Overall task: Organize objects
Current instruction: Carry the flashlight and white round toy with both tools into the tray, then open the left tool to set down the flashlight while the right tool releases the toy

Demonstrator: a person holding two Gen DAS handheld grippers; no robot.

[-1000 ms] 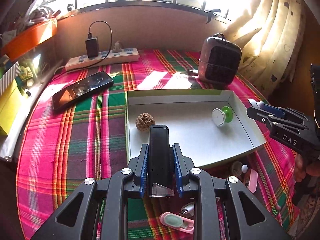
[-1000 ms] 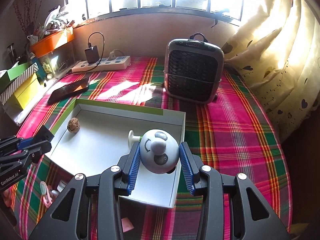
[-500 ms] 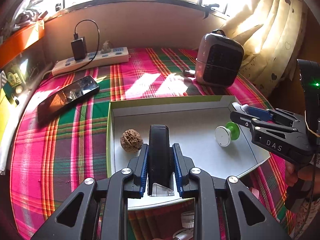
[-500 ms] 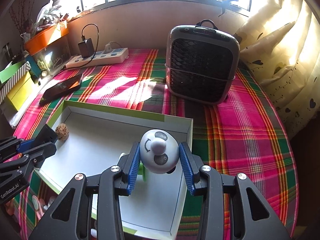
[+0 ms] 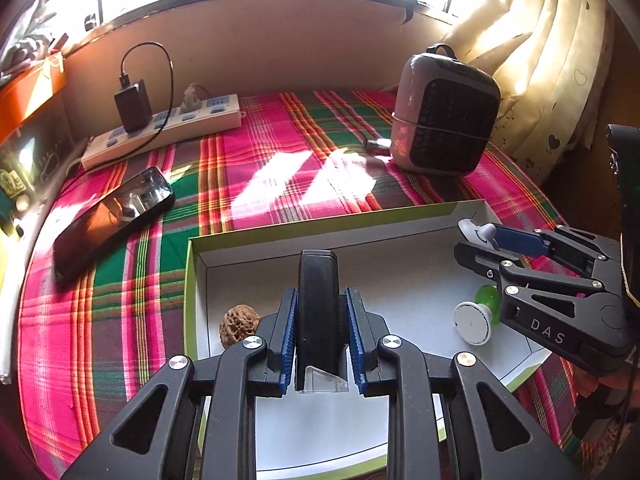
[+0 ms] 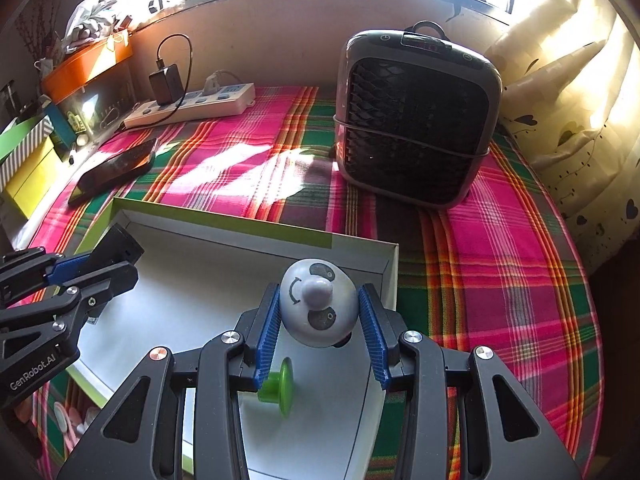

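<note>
My left gripper (image 5: 319, 320) is shut on a black oblong device (image 5: 318, 300) and holds it over the white box (image 5: 400, 276) with green rim. It also shows in the right wrist view (image 6: 100, 268). My right gripper (image 6: 319, 320) is shut on a grey round panda-face toy (image 6: 318, 304) above the box's right part (image 6: 224, 304); it shows in the left wrist view (image 5: 476, 240). Inside the box lie a brown walnut (image 5: 239, 324) and a green-and-white knob (image 5: 478, 318), also in the right wrist view (image 6: 280, 388).
A black phone (image 5: 112, 216) lies left of the box on the plaid cloth. A power strip (image 5: 168, 128) with a charger sits at the back. A grey heater (image 6: 416, 120) stands behind the box. Curtains (image 6: 580, 100) hang at right. Small pink items (image 6: 68, 420) lie near the box's front.
Both grippers have moved forward over the box with their objects still held. The box interior now fills more of each view.
</note>
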